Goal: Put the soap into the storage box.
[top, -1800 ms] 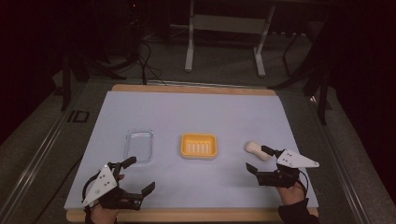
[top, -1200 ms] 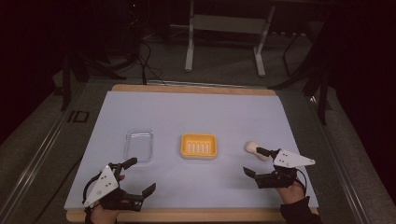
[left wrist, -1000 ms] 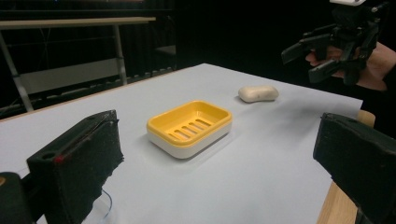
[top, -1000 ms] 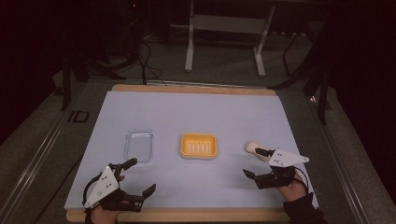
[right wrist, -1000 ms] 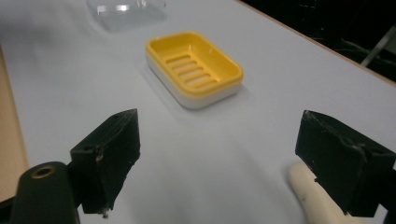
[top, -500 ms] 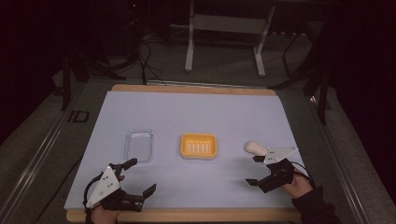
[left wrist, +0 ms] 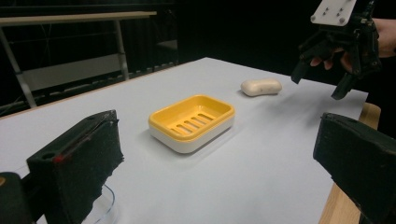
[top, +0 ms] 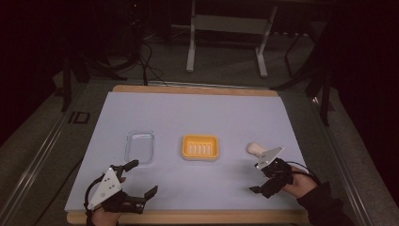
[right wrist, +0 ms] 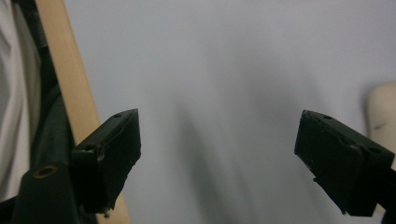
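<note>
I have drawn my right hand-held gripper (top: 265, 177) back toward my edge of the worktop (top: 197, 113); a moment ago it sat right beside the soap bar (top: 254, 148). Its jaws are spread and hold nothing. The soap lies untouched, right of the yellow soap dish (top: 201, 147). My left hand-held gripper (top: 141, 179) waits open near the clear lid (top: 139, 146). I judge the pickup must be approached afresh.

Counted on the table: one soap (top: 254, 148), one yellow dish (top: 201, 147), one clear tray (top: 139, 146), two grippers (top: 133, 181) (top: 260, 177).
</note>
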`<state>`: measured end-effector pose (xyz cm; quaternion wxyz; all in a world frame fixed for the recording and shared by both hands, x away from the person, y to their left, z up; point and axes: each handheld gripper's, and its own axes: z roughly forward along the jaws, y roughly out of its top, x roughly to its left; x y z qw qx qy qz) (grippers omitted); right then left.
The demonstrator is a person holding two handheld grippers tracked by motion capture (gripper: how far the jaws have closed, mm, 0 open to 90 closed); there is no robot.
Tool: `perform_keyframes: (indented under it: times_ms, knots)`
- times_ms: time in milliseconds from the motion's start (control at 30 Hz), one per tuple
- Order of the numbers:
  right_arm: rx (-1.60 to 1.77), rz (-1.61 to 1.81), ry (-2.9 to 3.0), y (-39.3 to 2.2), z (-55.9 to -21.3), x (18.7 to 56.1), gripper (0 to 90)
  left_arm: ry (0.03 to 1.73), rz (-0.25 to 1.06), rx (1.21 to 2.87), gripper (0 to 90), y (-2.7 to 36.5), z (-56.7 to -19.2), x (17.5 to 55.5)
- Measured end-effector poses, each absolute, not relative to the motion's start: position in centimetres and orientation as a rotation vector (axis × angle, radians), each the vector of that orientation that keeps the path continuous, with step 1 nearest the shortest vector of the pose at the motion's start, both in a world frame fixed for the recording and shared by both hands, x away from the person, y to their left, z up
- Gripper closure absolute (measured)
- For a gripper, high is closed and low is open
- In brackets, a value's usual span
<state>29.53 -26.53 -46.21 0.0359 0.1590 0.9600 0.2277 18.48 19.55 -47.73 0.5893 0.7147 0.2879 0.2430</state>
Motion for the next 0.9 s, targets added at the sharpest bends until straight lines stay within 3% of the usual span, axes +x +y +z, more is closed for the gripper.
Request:
perform_keyframes:
  times_ms: [900]
  knots:
    - [0.500, 0.219, 3.098, -24.9, -45.7, 30.6, 12.0, 0.672, 0.565, 1.662, 1.2, 19.5, -47.7, 18.4]
